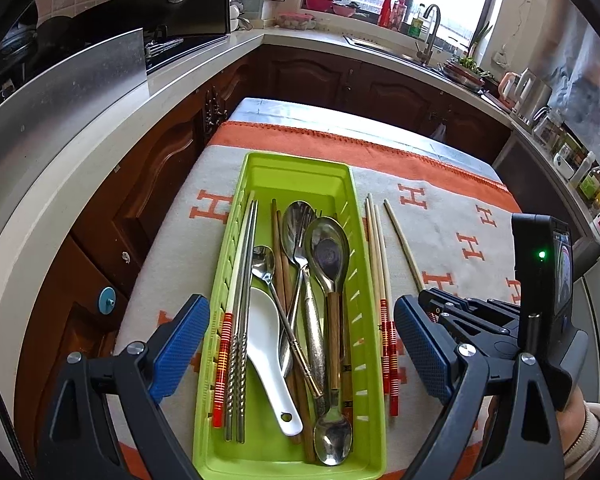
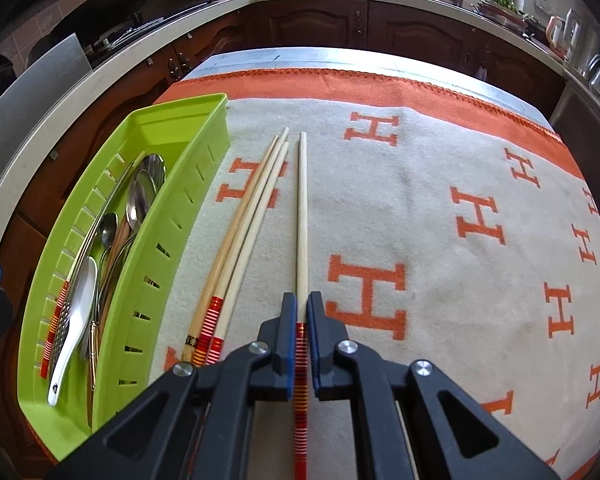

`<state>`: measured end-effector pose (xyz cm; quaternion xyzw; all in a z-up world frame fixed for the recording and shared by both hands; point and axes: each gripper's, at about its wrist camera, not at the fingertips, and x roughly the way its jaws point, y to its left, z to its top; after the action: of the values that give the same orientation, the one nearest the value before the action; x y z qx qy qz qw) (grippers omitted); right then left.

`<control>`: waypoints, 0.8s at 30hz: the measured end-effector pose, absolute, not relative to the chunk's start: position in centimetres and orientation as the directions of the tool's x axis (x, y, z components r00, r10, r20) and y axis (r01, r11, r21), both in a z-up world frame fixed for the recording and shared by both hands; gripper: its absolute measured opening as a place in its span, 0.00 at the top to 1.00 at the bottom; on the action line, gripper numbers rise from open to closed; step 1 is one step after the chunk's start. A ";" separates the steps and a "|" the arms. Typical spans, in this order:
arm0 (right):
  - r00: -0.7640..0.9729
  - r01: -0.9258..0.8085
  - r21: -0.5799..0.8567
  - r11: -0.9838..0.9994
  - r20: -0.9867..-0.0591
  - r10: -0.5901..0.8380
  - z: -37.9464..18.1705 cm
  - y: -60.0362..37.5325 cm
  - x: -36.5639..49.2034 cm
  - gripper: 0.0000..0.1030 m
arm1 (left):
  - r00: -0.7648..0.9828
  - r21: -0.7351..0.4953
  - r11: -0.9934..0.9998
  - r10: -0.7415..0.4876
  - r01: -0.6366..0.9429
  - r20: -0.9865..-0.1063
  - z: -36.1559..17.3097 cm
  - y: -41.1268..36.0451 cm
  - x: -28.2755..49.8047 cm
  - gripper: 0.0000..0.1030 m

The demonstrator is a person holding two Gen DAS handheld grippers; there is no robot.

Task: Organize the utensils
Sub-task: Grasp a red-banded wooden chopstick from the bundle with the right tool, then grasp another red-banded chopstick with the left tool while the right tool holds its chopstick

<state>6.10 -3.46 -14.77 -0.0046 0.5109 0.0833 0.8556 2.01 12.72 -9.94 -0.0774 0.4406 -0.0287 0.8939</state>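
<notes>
Step in hand: grabbing a loose chopstick. Right gripper (image 2: pixel 302 312), low center of right wrist view, pinches the single chopstick (image 2: pixel 301 208) near its red-banded end; it lies on the blanket (image 2: pixel 420 208). Left gripper (image 1: pixel 300 344) is spread wide over the green tray (image 1: pixel 300 168), holding nothing. Next, probably: lift w/o slipping, carry left over the tray wall. Three more chopsticks (image 2: pixel 248 216) lie btwn it and the tray, which is already crowded w/ spoons (image 1: pixel 328 256).

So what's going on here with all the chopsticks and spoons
A person with two handheld grippers is sorting utensils into a green tray on a cloth-covered table. The right gripper is shut on a single red-banded chopstick lying on the cloth, apart from three more chopsticks beside the tray. The left gripper hovers open over the tray, which already holds spoons, a fork and chopsticks.
</notes>
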 end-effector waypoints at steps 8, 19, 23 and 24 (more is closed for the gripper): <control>0.510 -0.103 0.201 0.974 -0.830 0.226 -12.3 -7.1 4.8 0.95 | 0.620 -0.175 0.982 -0.184 0.076 -0.763 -8.8 9.3 2.3 0.11; 0.535 -0.053 0.309 0.950 -0.794 0.288 -10.8 -11.5 3.5 0.95 | 0.520 -0.168 0.972 -0.229 0.162 -0.823 -10.2 3.2 4.3 0.37; 0.533 -0.037 0.333 0.942 -0.791 0.301 -11.2 -12.8 3.4 0.95 | 0.481 -0.101 0.979 -0.175 0.177 -0.859 -11.8 0.9 4.4 0.41; 0.532 -0.033 0.340 0.940 -0.790 0.304 -11.3 -13.1 3.4 0.95 | 0.472 -0.088 0.980 -0.164 0.179 -0.866 -12.2 0.4 4.5 0.43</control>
<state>3.37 -13.11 -11.27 0.1430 0.4736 0.0978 0.8635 4.46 0.40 -12.16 0.0073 0.5039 -0.0998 0.8579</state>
